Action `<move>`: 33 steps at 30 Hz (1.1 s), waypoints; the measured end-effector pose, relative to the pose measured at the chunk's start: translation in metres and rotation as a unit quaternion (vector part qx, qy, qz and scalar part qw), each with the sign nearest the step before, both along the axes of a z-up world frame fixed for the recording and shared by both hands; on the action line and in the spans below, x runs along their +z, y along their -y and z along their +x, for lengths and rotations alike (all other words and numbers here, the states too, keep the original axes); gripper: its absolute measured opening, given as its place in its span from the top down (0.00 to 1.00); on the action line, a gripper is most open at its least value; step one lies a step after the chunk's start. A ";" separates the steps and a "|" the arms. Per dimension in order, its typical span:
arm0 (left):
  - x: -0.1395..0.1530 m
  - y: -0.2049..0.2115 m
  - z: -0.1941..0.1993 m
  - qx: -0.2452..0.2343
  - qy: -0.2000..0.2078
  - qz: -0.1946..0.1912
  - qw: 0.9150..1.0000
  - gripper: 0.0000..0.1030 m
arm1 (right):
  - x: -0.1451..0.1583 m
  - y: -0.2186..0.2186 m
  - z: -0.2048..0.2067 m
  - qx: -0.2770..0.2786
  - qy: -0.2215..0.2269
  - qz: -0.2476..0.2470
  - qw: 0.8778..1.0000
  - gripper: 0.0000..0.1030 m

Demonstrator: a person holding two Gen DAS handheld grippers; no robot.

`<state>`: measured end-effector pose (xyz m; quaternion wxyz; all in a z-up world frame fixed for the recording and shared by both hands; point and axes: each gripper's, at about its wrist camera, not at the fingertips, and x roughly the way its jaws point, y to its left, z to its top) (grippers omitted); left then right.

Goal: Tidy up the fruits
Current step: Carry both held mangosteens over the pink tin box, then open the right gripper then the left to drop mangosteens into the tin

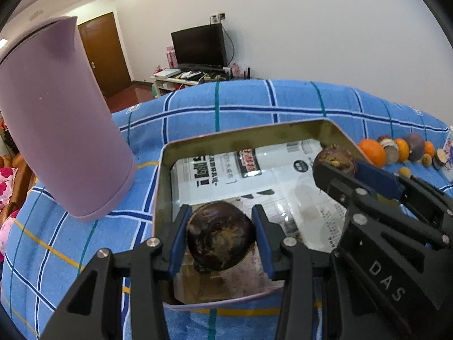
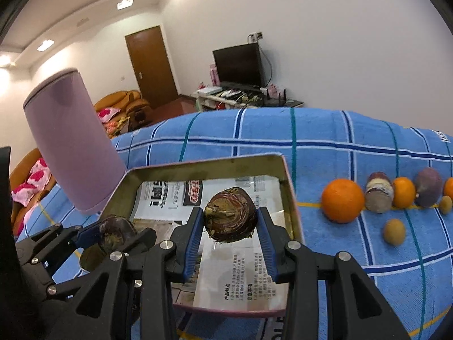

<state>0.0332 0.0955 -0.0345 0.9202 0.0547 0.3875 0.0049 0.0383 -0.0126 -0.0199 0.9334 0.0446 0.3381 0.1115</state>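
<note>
Since each dark round fruit looks hard-shelled, light and a little slick, the pinch across its widest part suits it: the left claw (image 1: 220,233) grips one fruit (image 1: 219,236) over the near end of the tin tray (image 1: 243,137), the right claw (image 2: 230,226) another (image 2: 230,218) over the far right corner. Tray walls and the purple cylinder (image 2: 68,147) crowd the left; oranges (image 2: 342,199) and what may be passion fruits (image 2: 429,187) line the checked cloth (image 2: 311,141) on the counter

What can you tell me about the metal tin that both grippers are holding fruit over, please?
The metal tin is a shallow, open rectangular tray with rounded corners, dull gold inside and pinkish along its rim. It lies flat on the blue checked cloth, beside the purple cylinder. Printed paper lines its bottom.
</note>
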 end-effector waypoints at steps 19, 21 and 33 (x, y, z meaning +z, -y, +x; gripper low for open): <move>-0.006 -0.007 0.006 0.008 -0.011 -0.019 1.000 0.56 | -0.009 0.008 0.002 0.014 -0.018 0.012 1.000 0.60; -0.006 -0.008 0.006 0.008 -0.011 -0.018 1.000 0.56 | -0.008 0.009 0.001 0.016 -0.018 0.016 1.000 0.60; -0.007 -0.011 0.009 0.006 -0.015 -0.027 1.000 0.55 | -0.003 0.014 -0.007 0.017 -0.010 0.055 0.998 0.44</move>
